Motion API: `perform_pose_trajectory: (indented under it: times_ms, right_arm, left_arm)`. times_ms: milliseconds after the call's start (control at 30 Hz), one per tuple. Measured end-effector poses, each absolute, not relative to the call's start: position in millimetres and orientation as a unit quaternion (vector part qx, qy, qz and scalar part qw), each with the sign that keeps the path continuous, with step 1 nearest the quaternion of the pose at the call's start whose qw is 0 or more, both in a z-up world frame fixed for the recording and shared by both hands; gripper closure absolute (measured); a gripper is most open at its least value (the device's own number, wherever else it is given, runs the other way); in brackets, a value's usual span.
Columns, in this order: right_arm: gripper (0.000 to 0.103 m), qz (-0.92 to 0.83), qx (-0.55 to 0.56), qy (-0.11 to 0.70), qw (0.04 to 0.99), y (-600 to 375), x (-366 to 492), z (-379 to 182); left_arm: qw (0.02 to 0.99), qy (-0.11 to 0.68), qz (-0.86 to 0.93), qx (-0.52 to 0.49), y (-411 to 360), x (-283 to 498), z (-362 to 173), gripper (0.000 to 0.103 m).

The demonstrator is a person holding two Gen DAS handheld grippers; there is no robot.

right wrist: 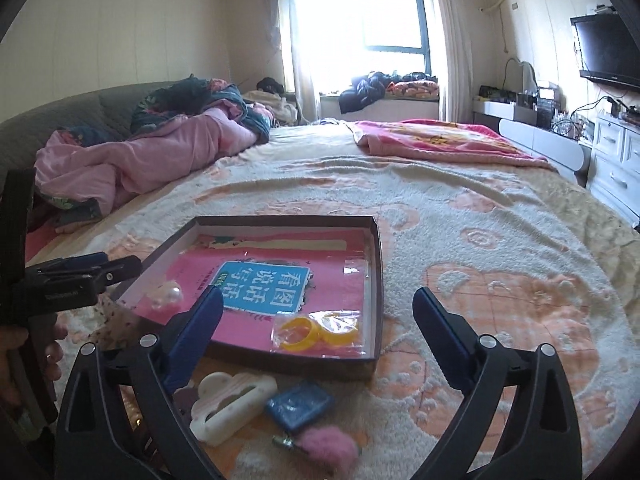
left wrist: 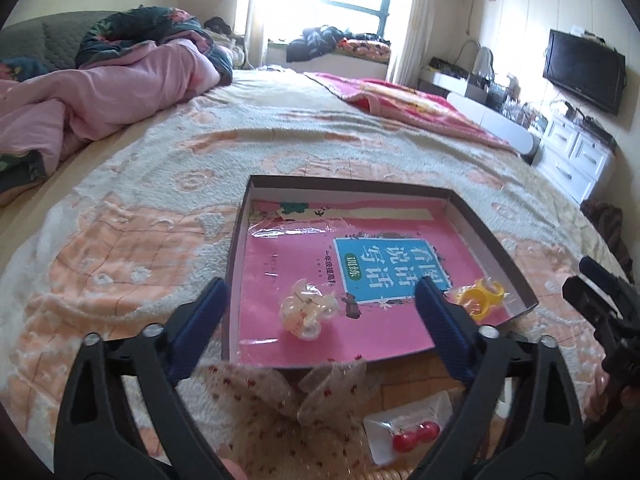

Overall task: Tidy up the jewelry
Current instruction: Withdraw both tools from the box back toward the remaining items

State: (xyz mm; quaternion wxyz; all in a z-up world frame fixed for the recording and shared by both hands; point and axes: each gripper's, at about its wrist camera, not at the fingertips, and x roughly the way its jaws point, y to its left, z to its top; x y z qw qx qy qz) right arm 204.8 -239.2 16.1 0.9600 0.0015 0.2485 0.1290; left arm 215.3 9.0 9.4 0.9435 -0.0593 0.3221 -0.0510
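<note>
Two bagged pieces, pearl cluster (left wrist: pixel 303 309) and yellow rings (right wrist: pixel 316 330), lie in the shallow cardboard tray (right wrist: pixel 376 264). Both the left gripper (left wrist: pixel 320 312) and right gripper (right wrist: pixel 318 320) gape wide and empty. The slippery red-bead earring packet (left wrist: pixel 408 432) probably wants pinching by its edge.

My left hand-held gripper (left wrist: pixel 320 308) hangs wide open over the shallow box (left wrist: pixel 496 220), nothing between its jaws. The pearl packet (left wrist: pixel 306 310) and yellow rings packet (left wrist: pixel 480 296) take up the near floor of the box; its far half lies bare. Ahead of the box the bed (left wrist: pixel 360 136) is open. The right hand-held gripper (left wrist: pixel 600 300) crowds my right flank.
</note>
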Motion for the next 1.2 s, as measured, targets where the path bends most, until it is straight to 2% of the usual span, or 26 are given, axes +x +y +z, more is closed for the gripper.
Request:
perform_pose_trajectory:
  times_ms: [533, 1200]
  right_arm:
    - [0.009, 0.137, -0.003, 0.229, 0.964, -236, 158, 20]
    - [0.009, 0.175, -0.011, 0.245, 0.954, -205, 123, 10]
  left_arm:
    - [0.96, 0.27, -0.035, -0.062, 18, 161, 22, 0.011]
    - [0.959, 0.279, -0.021, -0.05, 35, 129, 11, 0.011]
